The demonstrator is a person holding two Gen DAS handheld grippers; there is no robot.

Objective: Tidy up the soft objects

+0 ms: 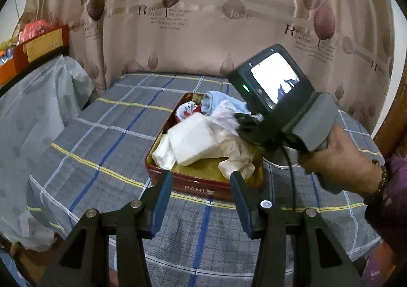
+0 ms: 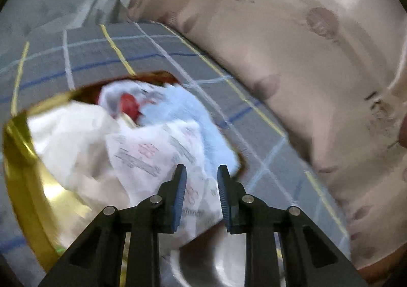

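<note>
Soft items are lying heaped in a red tin [image 1: 203, 186] with a gold inside, sitting on the plaid tablecloth [image 1: 106, 139] just ahead of the left gripper [image 1: 201, 177], whose jaws are standing wide and released, gripping nothing. Inside are a white foam block [image 1: 193, 140], a cream cloth [image 1: 236, 157] and a light blue cloth [image 1: 216, 101]. Over the tin's far right corner, the right gripper [image 2: 201, 172] is holding its jaws narrowed above a printed plastic bag [image 2: 157, 149]; whether they are pinching it, I cannot tell.
</note>
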